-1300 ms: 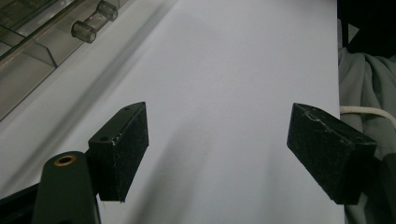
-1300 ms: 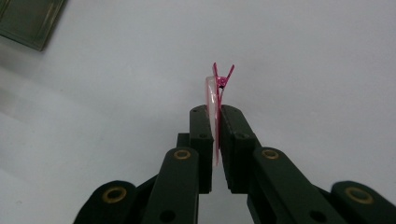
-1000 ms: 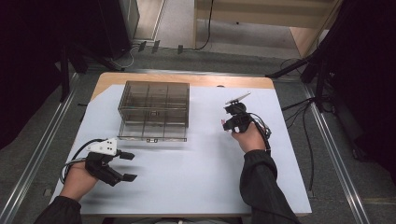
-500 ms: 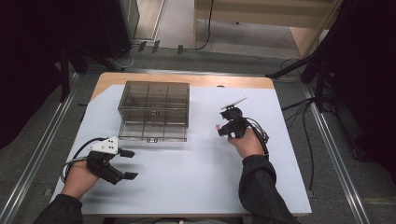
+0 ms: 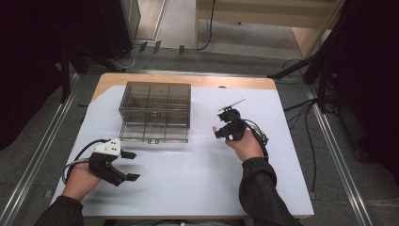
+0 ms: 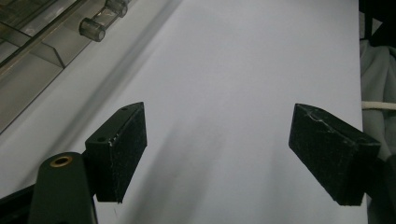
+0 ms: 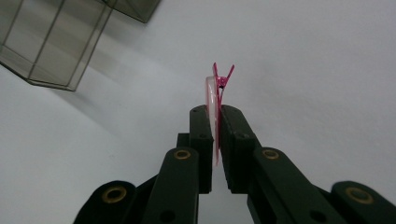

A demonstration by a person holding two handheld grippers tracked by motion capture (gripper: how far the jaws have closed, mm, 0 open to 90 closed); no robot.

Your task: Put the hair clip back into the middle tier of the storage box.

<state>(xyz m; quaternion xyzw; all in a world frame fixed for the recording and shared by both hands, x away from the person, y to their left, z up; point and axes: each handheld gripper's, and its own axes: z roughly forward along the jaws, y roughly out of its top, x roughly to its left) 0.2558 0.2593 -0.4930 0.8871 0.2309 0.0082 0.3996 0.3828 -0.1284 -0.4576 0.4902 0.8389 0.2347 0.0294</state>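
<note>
A smoky clear plastic compartment box (image 5: 155, 111) stands at the back left of the white table sheet (image 5: 188, 165); its corner (image 7: 60, 46) shows in the right gripper view and its hinged edge (image 6: 42, 42) in the left gripper view. My right gripper (image 5: 217, 133) is right of the box, shut on a small pink clip (image 7: 217, 88) that sticks up between its jaws, above the sheet. My left gripper (image 5: 130, 165) sits near the front left corner, open, with nothing between its jaws (image 6: 217, 158).
The wooden table edge (image 5: 188, 80) runs behind the box. Metal rails (image 5: 42, 155) flank the table on both sides, and cables (image 5: 306, 117) lie on the floor to the right. A thin white strip (image 5: 233, 104) lies behind the right gripper.
My right gripper has drifted slightly left and toward me with the pink clip in it. The left gripper has stayed where it was, open.
</note>
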